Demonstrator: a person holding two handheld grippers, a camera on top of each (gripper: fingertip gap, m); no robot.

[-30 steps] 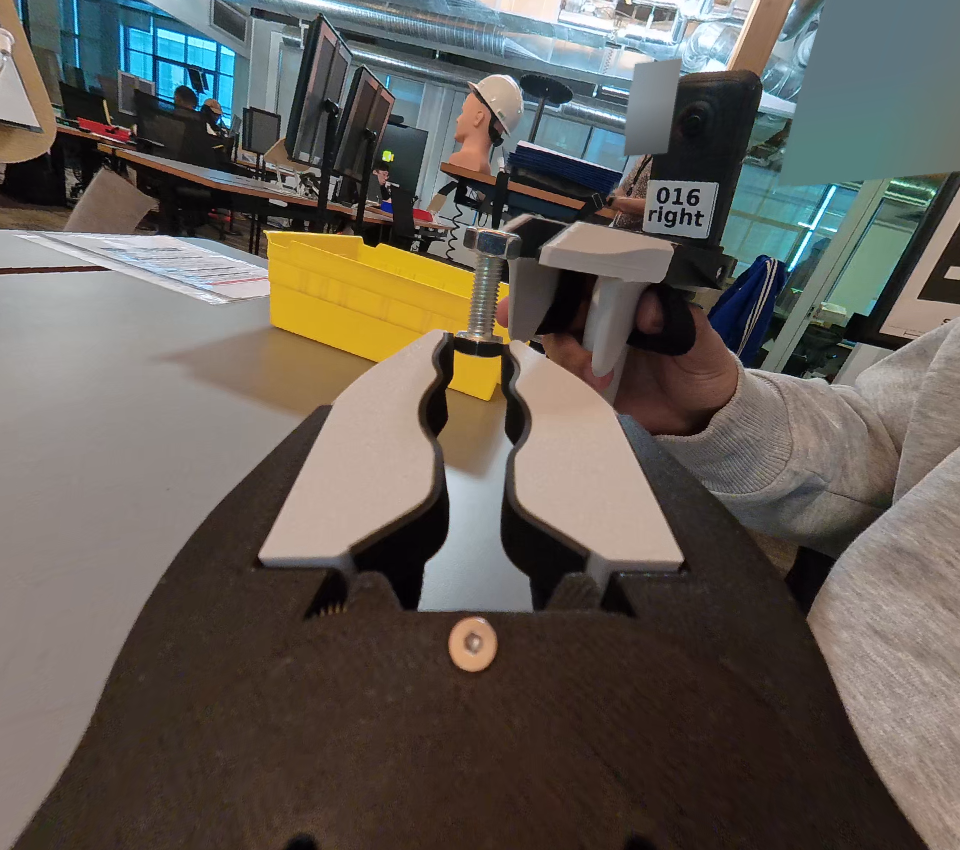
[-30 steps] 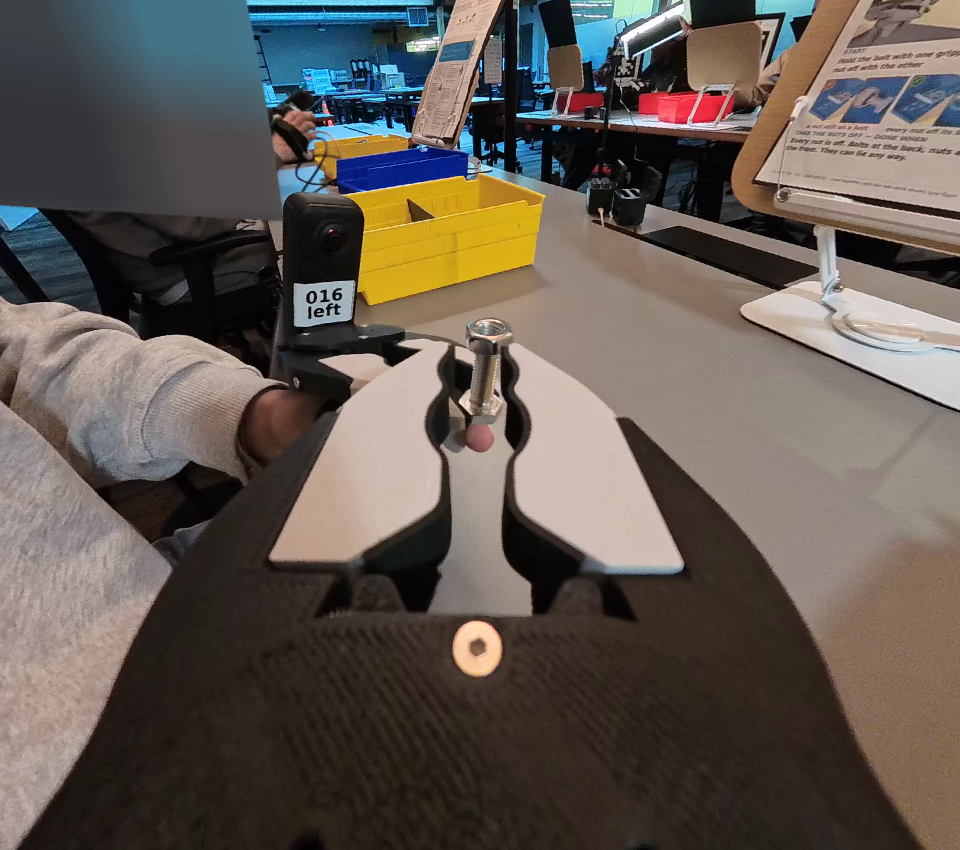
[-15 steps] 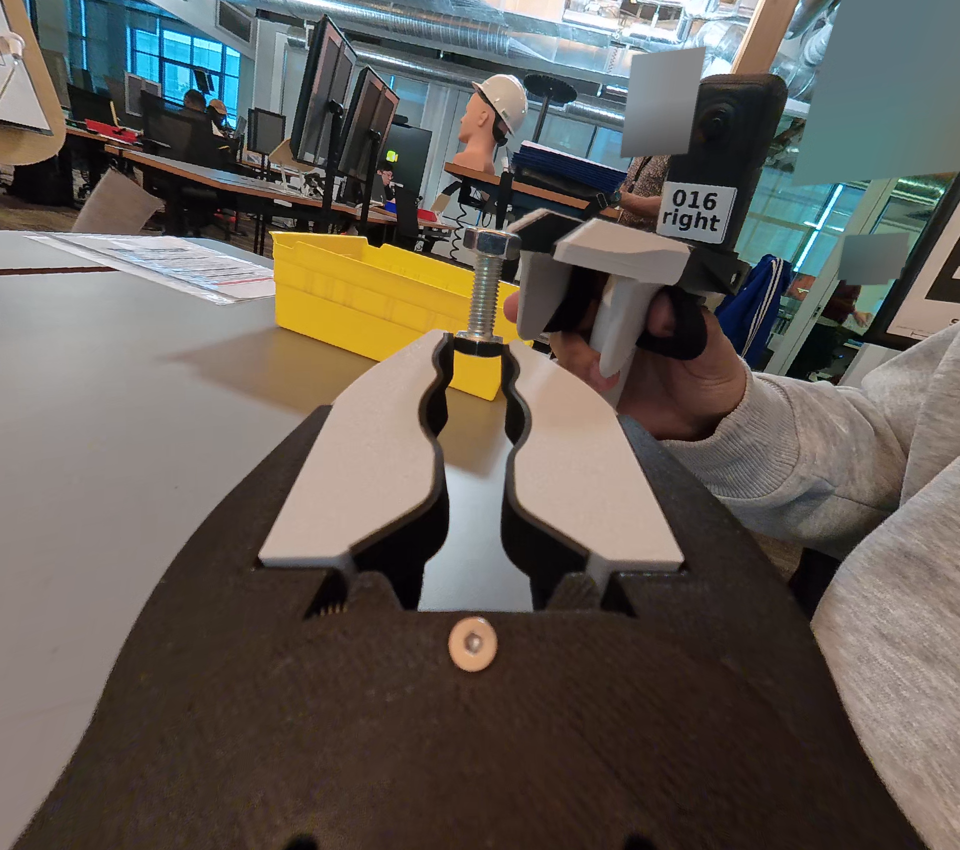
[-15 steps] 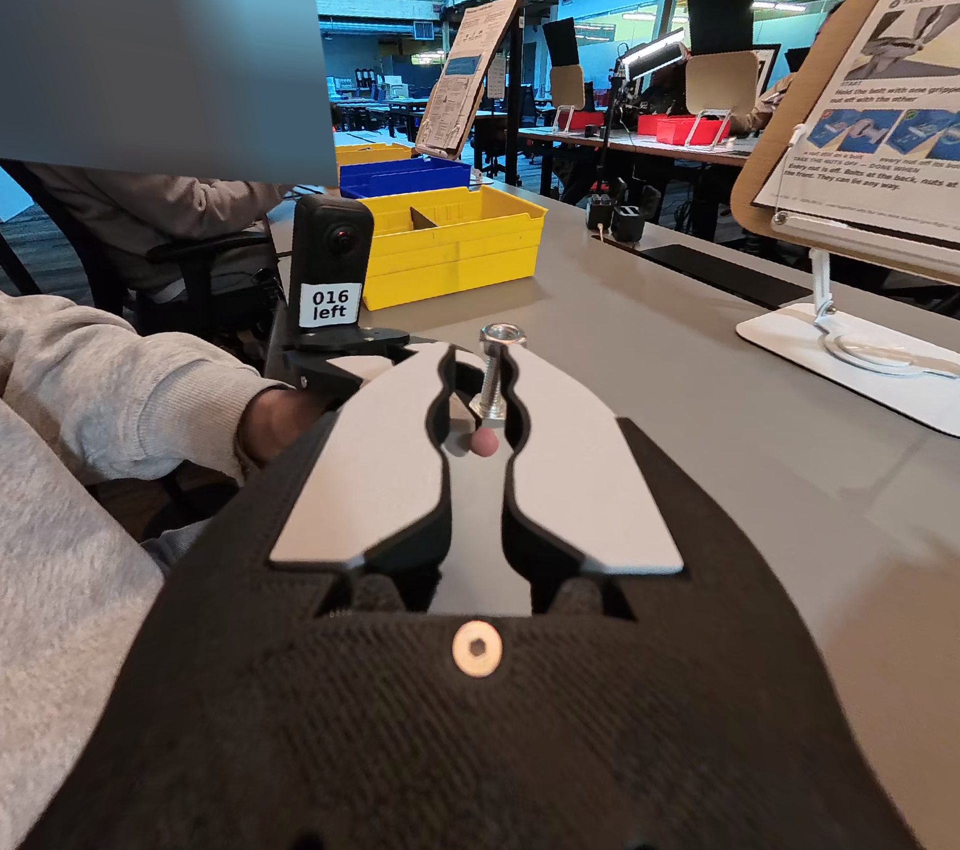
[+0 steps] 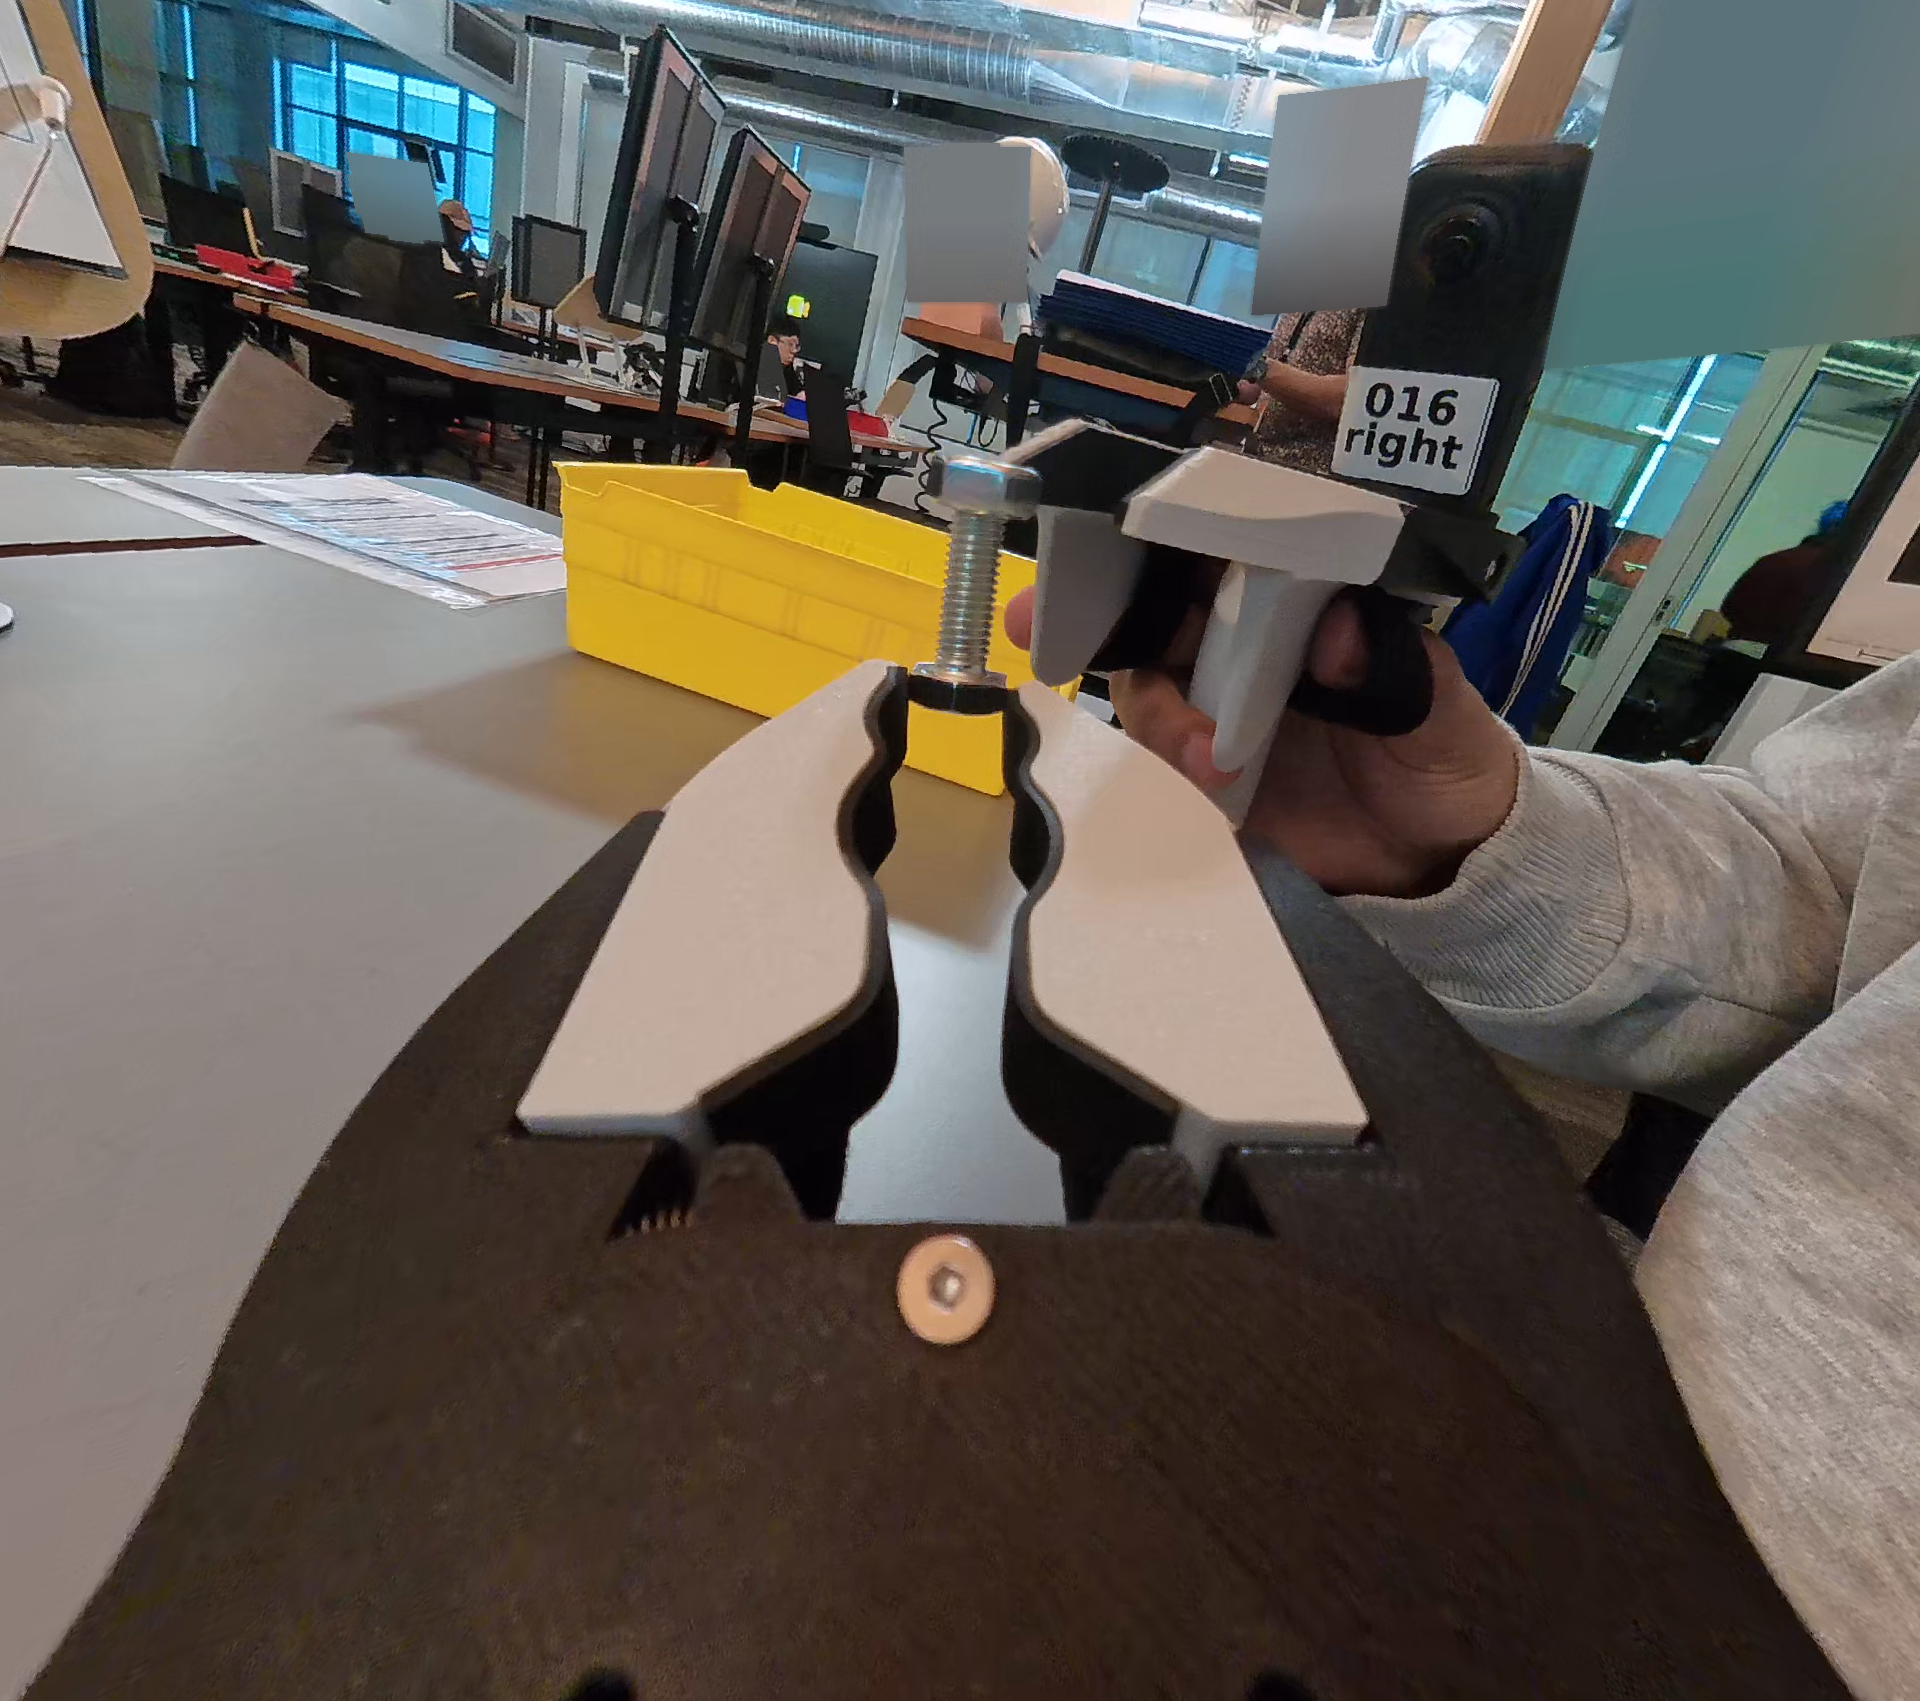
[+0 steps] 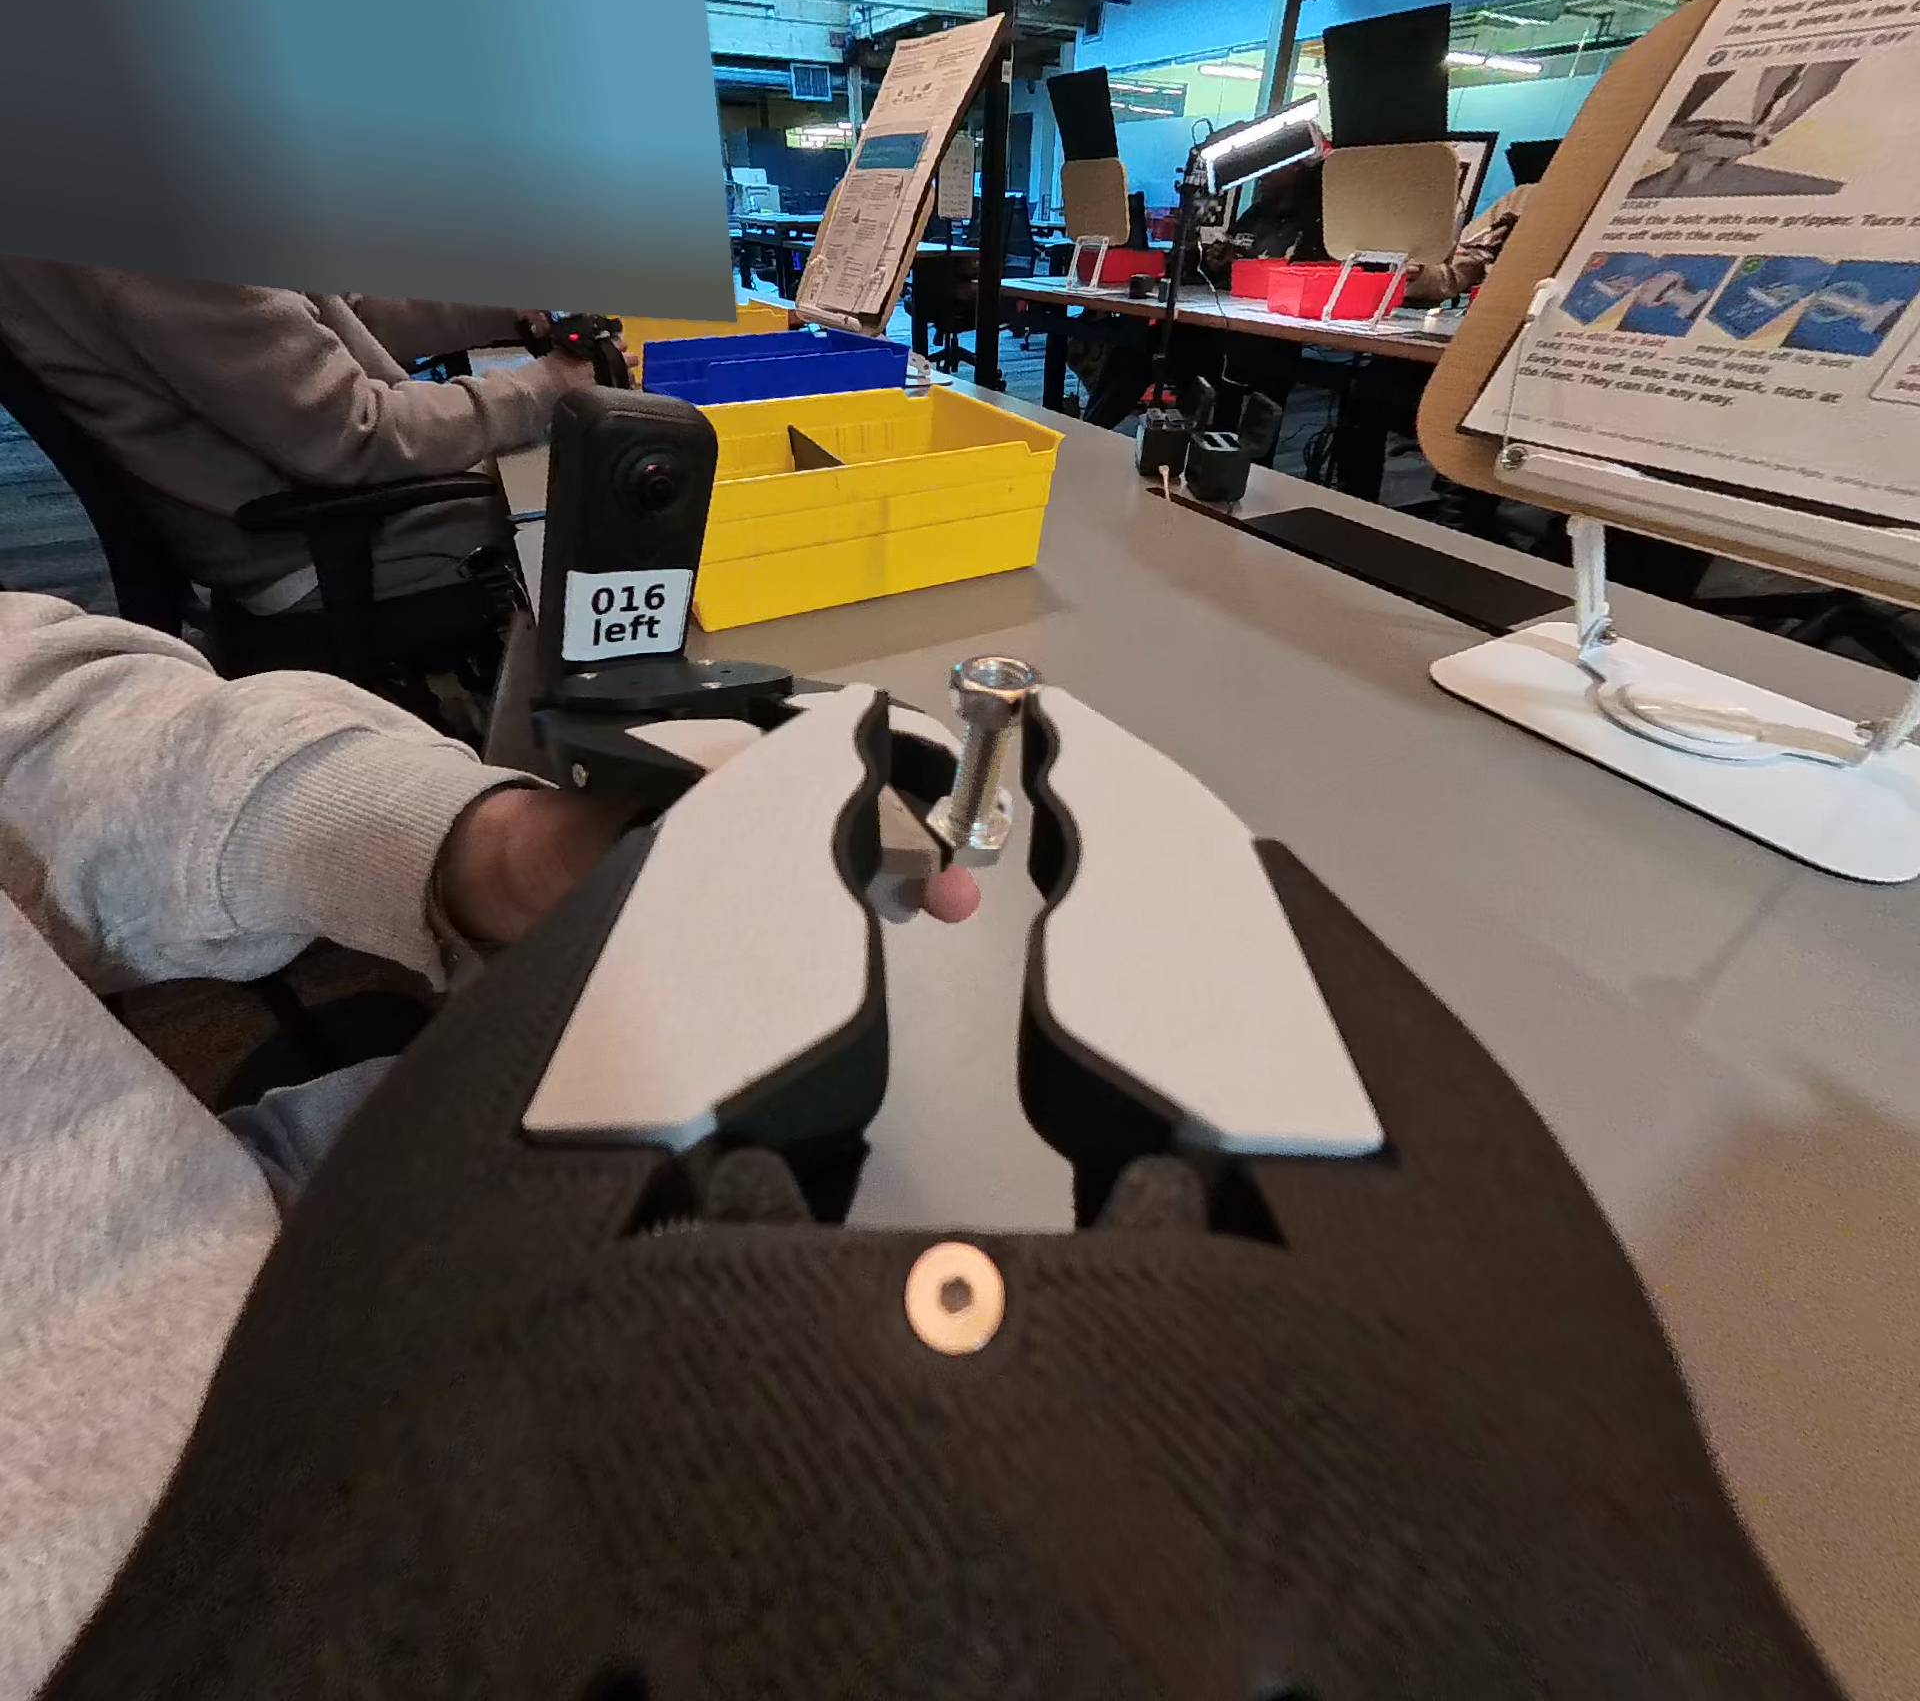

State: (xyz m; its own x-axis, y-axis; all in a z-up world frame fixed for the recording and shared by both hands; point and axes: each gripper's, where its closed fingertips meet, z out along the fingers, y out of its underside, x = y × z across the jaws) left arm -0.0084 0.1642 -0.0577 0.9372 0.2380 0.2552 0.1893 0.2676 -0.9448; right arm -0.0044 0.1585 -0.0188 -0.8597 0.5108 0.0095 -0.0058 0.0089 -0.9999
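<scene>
In the left wrist view, the left gripper (image 5: 954, 695) pinches the hex head of a bolt (image 5: 968, 602), shank upright, a nut (image 5: 983, 483) at its top; the right gripper (image 5: 1049, 581) sits just right of it. In the right wrist view, the right gripper (image 6: 954, 721) stands spread about the nut (image 6: 994, 681) (contact unclear). A yellow bin (image 6: 873, 498) stands behind, near the worktop's (image 6: 1299, 716) left edge.

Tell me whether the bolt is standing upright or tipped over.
Upright. The bolt stands with its head clamped in the left gripper, threaded shank rising straight, a nut at its top.
</scene>
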